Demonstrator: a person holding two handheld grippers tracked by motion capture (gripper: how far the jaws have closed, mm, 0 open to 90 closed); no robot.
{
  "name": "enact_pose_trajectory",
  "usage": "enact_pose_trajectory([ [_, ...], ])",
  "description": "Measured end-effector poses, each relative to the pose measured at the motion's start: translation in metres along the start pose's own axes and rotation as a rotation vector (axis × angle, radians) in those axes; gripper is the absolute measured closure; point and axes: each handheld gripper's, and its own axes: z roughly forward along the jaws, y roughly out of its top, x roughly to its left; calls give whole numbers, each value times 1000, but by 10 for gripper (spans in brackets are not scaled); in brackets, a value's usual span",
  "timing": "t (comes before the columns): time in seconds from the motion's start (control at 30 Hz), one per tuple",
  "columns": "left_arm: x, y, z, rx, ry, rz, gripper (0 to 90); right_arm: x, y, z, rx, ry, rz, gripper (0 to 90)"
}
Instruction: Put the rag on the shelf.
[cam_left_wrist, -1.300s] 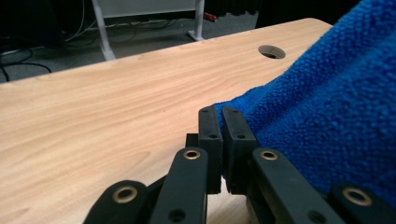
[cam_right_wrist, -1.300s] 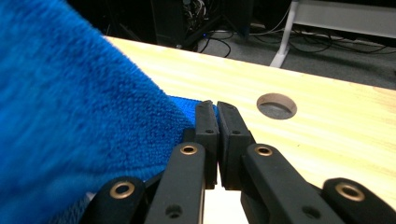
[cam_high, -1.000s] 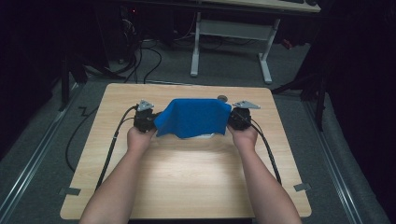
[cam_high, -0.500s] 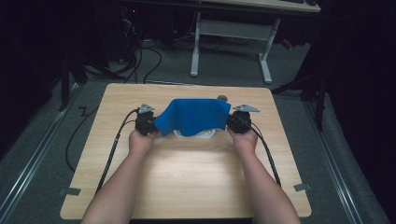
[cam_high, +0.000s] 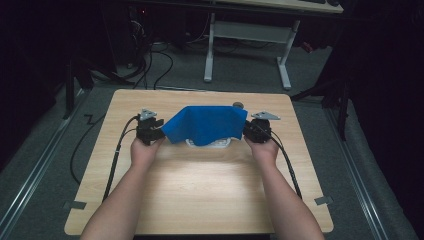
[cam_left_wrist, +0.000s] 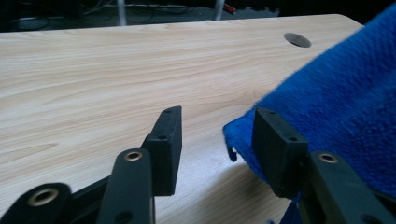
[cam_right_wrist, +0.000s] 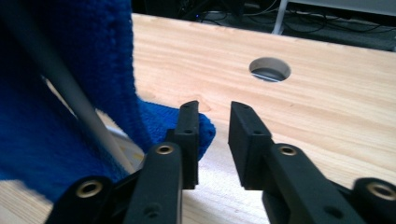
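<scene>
A blue towel is draped over a white object at the far middle of the wooden table, sagging between my two grippers. My left gripper is at the towel's left corner. In the left gripper view the left gripper is open, with the towel edge against its right jaw. My right gripper is at the right corner. In the right gripper view the right gripper is open with an empty gap. There the towel hangs left of its left jaw, beside a pale rod.
A round cable hole lies in the tabletop just behind the towel, also seen as the hole. Cables trail from both grippers along the table sides. A desk frame stands on the dark floor beyond the far edge.
Both hands have drawn slightly toward the near side, and the towel hangs a little lower between them. Little else differs.
</scene>
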Motion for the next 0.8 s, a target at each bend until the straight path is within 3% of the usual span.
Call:
enact_pose_trajectory([
  [0.17,4,0,-15,-11,42,22,489,-7,11,-15,-48,-29,0,650],
  [0.4,10,-6,-25,-11,68,19,473,-14,14,-23,-54,-43,-5,631],
  [0.5,11,-9,-28,-3,79,30,473,-17,14,-27,-52,-74,-3,652],
  [0.67,10,-14,-35,-2,82,37,473,-17,13,-32,-47,-72,-13,646],
  [0.8,9,-17,-39,26,87,47,467,-15,13,-38,-67,-66,-27,625],
])
